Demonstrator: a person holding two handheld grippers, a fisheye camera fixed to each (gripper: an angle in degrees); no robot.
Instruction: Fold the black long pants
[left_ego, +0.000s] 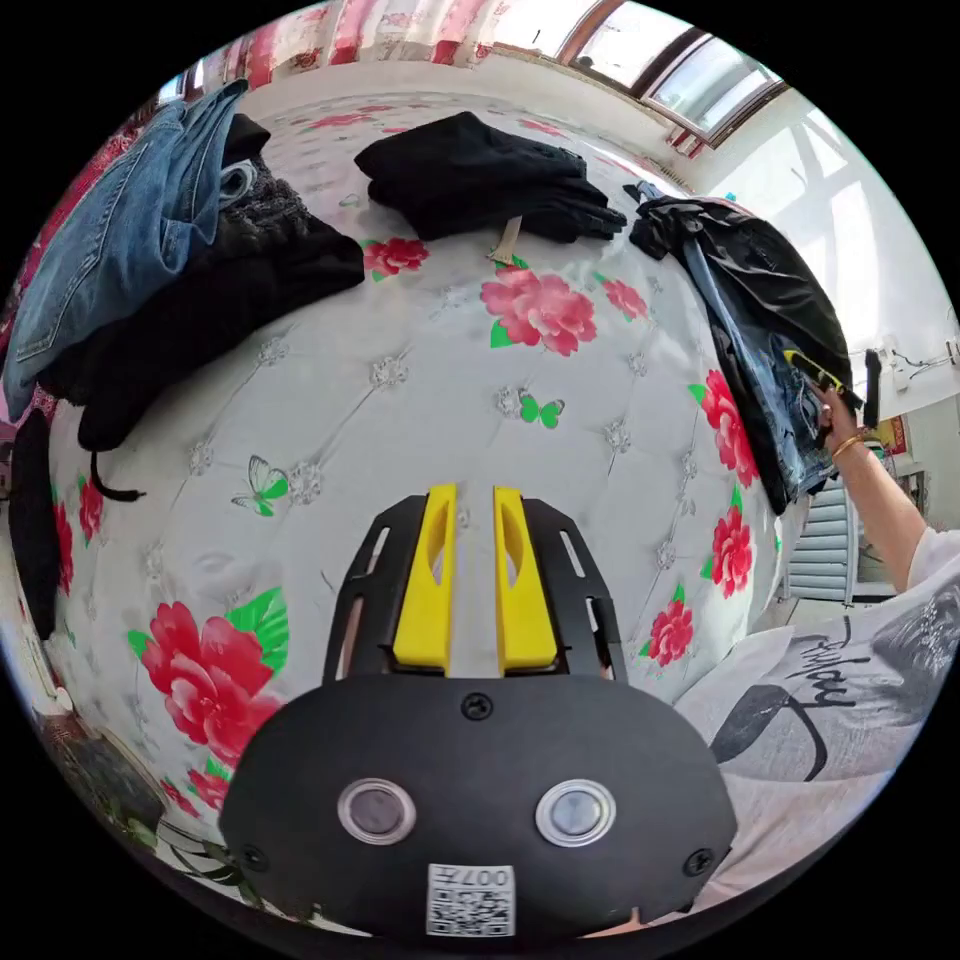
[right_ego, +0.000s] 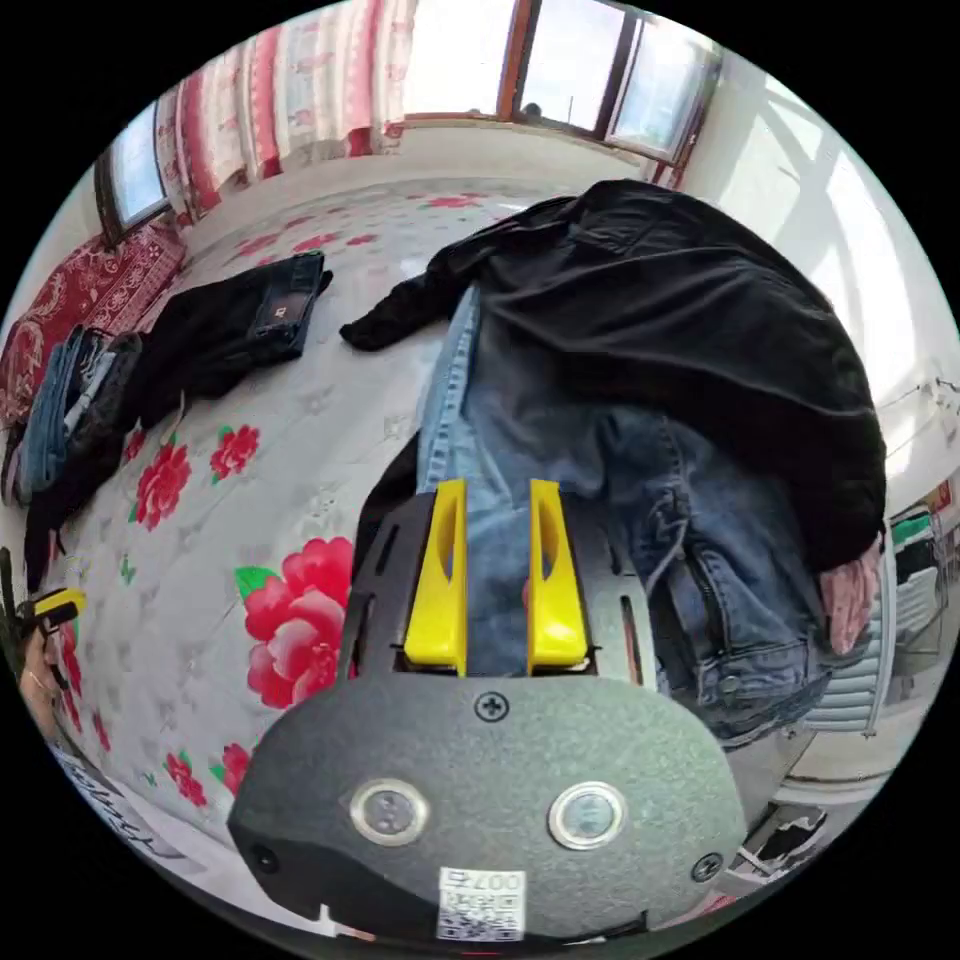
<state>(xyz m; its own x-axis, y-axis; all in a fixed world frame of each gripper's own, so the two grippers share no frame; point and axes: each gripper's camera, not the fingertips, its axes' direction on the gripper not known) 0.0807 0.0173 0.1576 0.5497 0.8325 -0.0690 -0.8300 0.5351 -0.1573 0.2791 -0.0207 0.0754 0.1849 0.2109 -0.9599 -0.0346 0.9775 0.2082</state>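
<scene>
Lying beyond right gripper jaws, black pants, over jeans

Floral quilted bed carries folded black garment, jeans-and-dark-clothes stack, black jacket over blue jeans pile at edge.

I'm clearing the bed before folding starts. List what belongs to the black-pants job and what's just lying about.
Job: crumpled black cloth garment, probably the pants, draped on the pile by the right gripper; left gripper; flowered white bedsheet as folding surface.
Lying about: blue denim jeans beneath it; folded black garment; heap of denim and black clothes.
</scene>
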